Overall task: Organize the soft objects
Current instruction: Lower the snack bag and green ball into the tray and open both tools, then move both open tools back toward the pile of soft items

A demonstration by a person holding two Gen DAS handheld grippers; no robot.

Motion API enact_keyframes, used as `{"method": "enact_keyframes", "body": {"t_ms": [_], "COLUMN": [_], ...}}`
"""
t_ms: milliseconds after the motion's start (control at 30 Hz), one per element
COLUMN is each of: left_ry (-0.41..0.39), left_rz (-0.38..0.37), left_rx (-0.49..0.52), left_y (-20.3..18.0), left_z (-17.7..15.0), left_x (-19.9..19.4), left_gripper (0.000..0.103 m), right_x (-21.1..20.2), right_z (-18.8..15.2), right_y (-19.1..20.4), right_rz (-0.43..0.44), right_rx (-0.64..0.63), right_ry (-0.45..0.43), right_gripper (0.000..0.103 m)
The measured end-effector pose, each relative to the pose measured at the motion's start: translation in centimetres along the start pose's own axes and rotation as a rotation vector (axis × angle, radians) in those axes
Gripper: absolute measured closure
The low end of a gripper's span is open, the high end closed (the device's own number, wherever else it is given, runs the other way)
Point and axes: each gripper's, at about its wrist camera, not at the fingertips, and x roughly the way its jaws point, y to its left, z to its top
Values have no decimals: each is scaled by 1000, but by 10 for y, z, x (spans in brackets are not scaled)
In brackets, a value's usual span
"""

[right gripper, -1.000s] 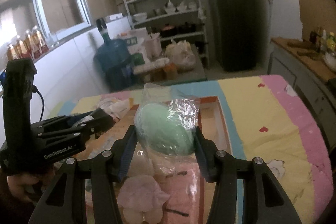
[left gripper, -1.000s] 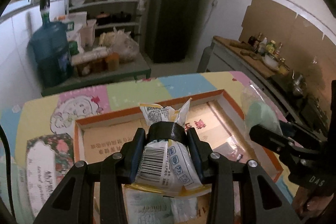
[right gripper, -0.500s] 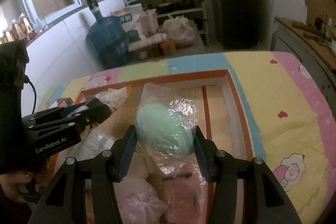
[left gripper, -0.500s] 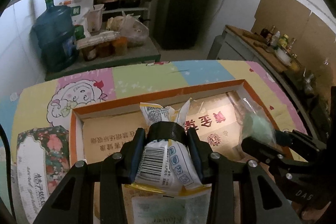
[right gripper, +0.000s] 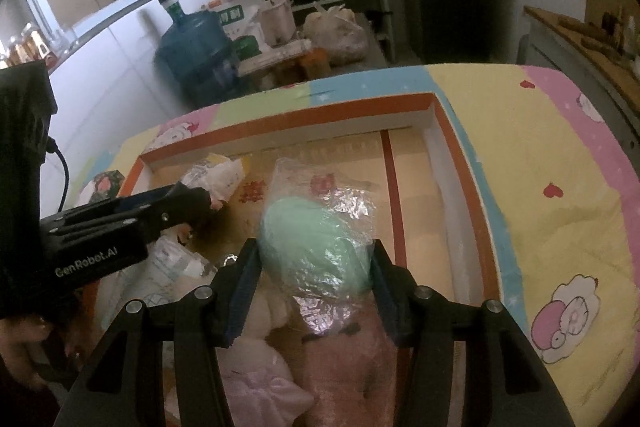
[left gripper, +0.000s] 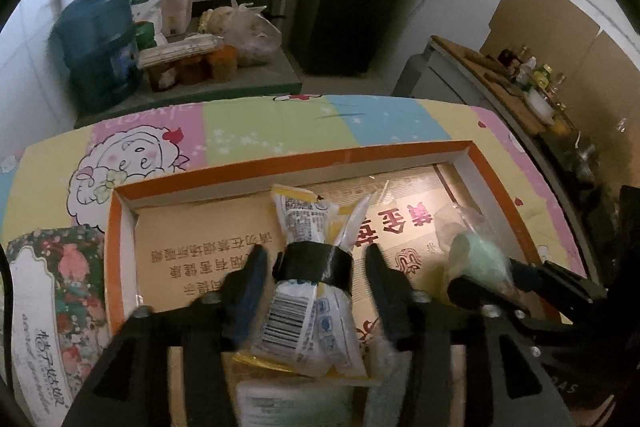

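Over the shallow cardboard tray (left gripper: pixel 120 247), left gripper (left gripper: pixel 314 259) has just opened off the crinkly banded packet (left gripper: pixel 308 291); right gripper (right gripper: pixel 316 255) pinches a plastic-wrapped green ball (right gripper: pixel 312 239)

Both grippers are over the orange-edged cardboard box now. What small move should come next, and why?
Probably lift the left gripper straight up and away. Its jaws have just been opening and now stand clear of the white printed packet bound with a black band, which lies in the orange-edged cardboard box. The right gripper is clamped on the green soft item in clear plastic wrap, so it would release next.
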Motion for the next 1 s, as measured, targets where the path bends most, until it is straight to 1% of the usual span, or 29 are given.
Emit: {"method": "enact_keyframes", "body": {"t_ms": [33,100,133,200,300,433,567,700,833,1000], "left_ry": [-7,-34,-55,-81,-110,-135,-158,-181,-236,-299], "left_rz": [3,1,3,14,29,29,36,38,52,78], "left_rx": [-1,-11,-12,-3,15,36,56,62,80,120], "left_y": [-1,-1,-1,-3,-6,-11,-13,-12,-12,-13], "left_z": [0,-1,-1,-1,-2,-4,-8,-12,-20,-31], "left_x": [0,-5,-9,-15,-23,-34,-44,-55,-73,-96], "left_gripper": [32,23,21,20,19,18,18,18,18,18], "right_x": [0,0,-1,-4,-9,-18,-26,-36,-50,-70], "right_z": [0,-2,-3,-5,-6,-10,-14,-18,-25,-38], "right_y": [-1,-5,-6,-7,-4,1,7,15,27,43], "right_rz": [5,16,20,30,22,21,-12,-21,-42,-37], "right_rx": [4,15,17,16,6,-4,-26,-43,-58,-63], "right_ry": [-2,-4,-6,-15,-31,-61,-71,-87,-110,-162], "right_gripper": [46,43,42,42,41,34,34,34,34,34]}}
